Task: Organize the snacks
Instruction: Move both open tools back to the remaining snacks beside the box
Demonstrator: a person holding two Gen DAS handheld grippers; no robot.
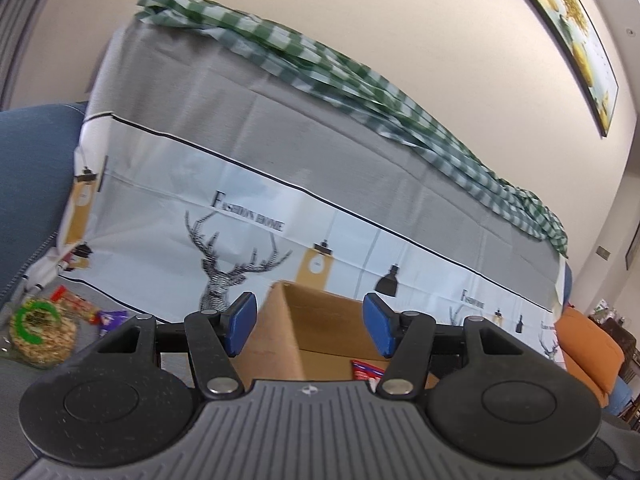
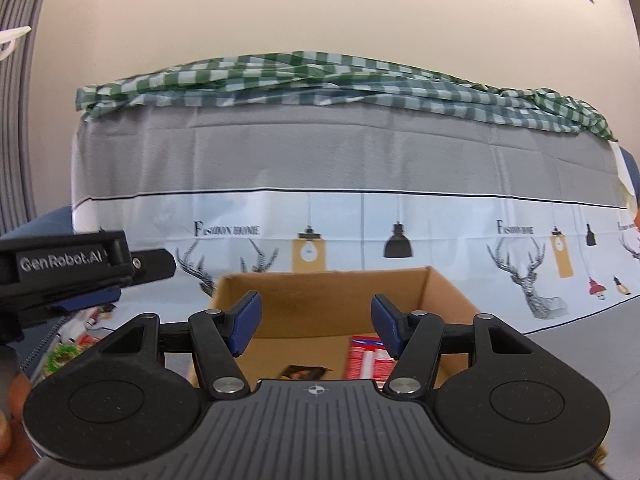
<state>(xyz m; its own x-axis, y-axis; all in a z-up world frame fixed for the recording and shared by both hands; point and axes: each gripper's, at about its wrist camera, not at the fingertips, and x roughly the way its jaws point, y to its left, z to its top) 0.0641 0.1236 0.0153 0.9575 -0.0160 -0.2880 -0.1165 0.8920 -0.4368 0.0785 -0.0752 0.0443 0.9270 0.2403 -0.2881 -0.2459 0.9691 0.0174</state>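
between picks, by the look of it: both grippers empty and hovering at the cardboard box, some snacks already lying inside, others waiting outside.

left gripper: jaws standing roughly half spread, blue pads clear of everything, nothing between them. hanging just over the left wall of the box, pointing slightly down toward the printed cloth draped behind.

right gripper: jaws likewise about half spread, pinching nothing, touching nothing. hovering over the near edge of the box, facing its open top.

inside the box: red-and-white packet lying toward the right side, dark small packet near the front wall. only a corner of the red packet showing in the left view.

outside the box, off its left side on the grey cover: round clear pack with a green ring label, reddish wrapper just beyond it, small purple wrapper beside that. all well apart from both grippers.

judging the next move: swinging the left gripper away from the box toward that loose cluster, lowering, and closing on one item. round pack looking wide for the present spread, so likely needing wider jaws first; thin wrappers likely needing a low, flat approach to catch an edge. blur making finer detail of the wrappers impossible to tell.
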